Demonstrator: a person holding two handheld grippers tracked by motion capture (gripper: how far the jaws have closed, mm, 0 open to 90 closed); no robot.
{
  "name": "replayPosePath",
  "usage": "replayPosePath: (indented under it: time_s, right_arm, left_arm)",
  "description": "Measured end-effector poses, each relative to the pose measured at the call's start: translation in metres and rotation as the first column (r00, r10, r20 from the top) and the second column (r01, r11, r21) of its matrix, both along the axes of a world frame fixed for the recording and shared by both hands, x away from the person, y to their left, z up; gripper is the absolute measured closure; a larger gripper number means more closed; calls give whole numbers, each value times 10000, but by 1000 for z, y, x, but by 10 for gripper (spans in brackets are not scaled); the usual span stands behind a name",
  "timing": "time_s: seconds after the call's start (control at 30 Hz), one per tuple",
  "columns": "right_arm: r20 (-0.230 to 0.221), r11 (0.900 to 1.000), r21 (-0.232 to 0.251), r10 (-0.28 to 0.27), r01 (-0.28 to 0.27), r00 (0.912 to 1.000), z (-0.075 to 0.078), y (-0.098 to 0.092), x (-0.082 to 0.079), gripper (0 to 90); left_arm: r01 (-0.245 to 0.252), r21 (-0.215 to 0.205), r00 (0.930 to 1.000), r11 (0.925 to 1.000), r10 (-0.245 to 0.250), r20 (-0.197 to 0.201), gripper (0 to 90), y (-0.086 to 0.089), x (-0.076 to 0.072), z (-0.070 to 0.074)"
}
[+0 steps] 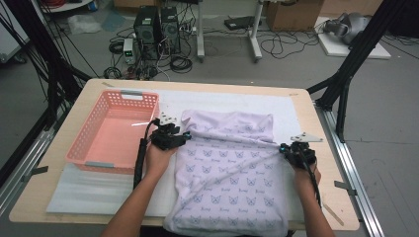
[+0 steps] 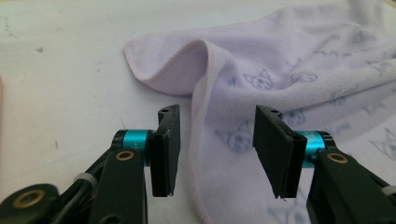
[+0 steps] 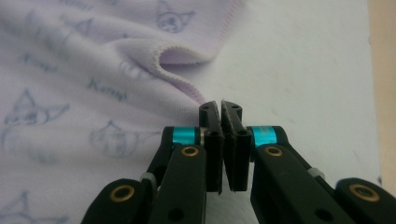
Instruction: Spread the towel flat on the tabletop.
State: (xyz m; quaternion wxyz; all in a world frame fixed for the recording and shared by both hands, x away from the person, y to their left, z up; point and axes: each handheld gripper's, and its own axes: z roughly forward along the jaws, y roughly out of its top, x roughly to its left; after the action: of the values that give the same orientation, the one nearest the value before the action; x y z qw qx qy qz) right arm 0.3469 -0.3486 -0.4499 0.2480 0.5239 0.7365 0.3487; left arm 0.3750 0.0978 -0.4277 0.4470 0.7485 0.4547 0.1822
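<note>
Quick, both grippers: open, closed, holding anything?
Left gripper: open, towel edge between its fingers, not pinched.
Right gripper: closed on the towel's edge.

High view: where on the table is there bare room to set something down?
Free: the basket's pink floor; the white mat in front of the basket, left of the towel; the mat strip behind the towel. Crowded: the middle, where the left gripper and right gripper work the towel's edges.

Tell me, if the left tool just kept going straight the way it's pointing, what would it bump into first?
Most likely the lilac towel: the left tool is open with the towel's raised hem right ahead, between its jaws.
</note>
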Motion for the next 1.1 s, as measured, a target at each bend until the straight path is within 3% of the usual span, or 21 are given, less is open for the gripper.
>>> replayPosePath:
  time_s: [0.03,0.1,0.2,0.33,0.43,0.5,0.53,0.57,0.6,0.63,0.7,0.77,0.83,0.87,0.9,0.93,0.97,1.0,1.03,1.1]
  right_arm:
    - [-78,9993,357,-68,71,9999,0,-2,-2,837]
    - [262,9998,144,114,-118,9996,3,-1,-10,750]
    - [506,9979,335,534,-551,9973,8,1,-24,659]
    - [508,9951,441,861,-884,9950,8,5,-48,624]
    - [353,9940,299,1038,-1048,9940,7,10,-67,616]
    - [396,9927,181,1187,-1195,9921,7,13,-79,606]
    - [349,9923,161,1225,-1231,9919,7,15,-85,598]
    - [366,9926,89,1204,-1208,9921,7,17,-90,589]
    - [343,9929,42,1186,-1188,9923,7,18,-95,577]
    - [325,9931,77,1169,-1172,9926,6,19,-99,572]
    - [270,9931,190,1150,-1156,9930,5,18,-106,555]
    - [151,9925,365,1160,-1165,9931,3,19,-111,538]
    - [-166,9907,471,1286,-1276,9916,-1,23,-112,546]
    - [-211,9896,275,1418,-1412,9897,-2,27,-112,592]
    - [-204,9863,266,1631,-1625,9864,-1,29,-112,777]
    - [-303,9806,310,1946,-1937,9804,0,30,-111,846]
    - [-316,9813,-160,1910,-1916,9811,2,32,-110,864]
    - [-183,9831,-872,1601,-1611,9869,4,33,-109,867]
    - [42,9868,-1044,1247,-1236,9922,5,31,-107,868]
    - [115,9960,-682,580,-570,9983,4,21,-103,866]
  left_arm:
    - [168,70,9999,9998,-168,9,514,1,-6,1]
    - [490,-120,9988,9987,-491,-48,511,1,-17,0]
    - [788,-123,9965,9968,-791,-254,501,2,-33,-3]
    - [986,15,9934,9951,-984,-582,490,3,-55,-11]
    - [1167,102,9879,9931,-1150,-1040,470,4,-70,-20]
    - [1256,302,9899,9916,-1232,-697,461,4,-80,-23]
    - [1237,563,9912,9907,-1206,-548,490,4,-84,-23]
    - [1194,1105,9928,9867,-1176,-226,595,4,-87,-24]
    - [1221,1153,9925,9858,-1210,-168,762,6,-88,-23]
    - [1006,1117,9948,9886,-981,-275,826,7,-86,-22]
    - [113,1574,9994,9875,-165,313,840,10,-84,-19]
    - [-410,1082,9989,9933,385,248,840,18,-77,-16]
    - [-423,754,9990,9963,413,142,832,21,-74,-15]
    - [-423,750,9990,9963,411,171,811,21,-74,-15]
    - [-434,652,9990,9969,425,147,756,22,-75,-15]
    - [-440,335,9990,9985,440,14,687,23,-75,-16]
    - [-326,47,9993,9995,327,-205,598,26,-76,-17]
    - [-229,-47,9993,9997,227,-312,538,27,-77,-17]
    - [-114,-63,9993,9999,112,-358,511,28,-79,-18]
    - [187,-81,9991,9998,-190,-391,500,30,-86,-18]
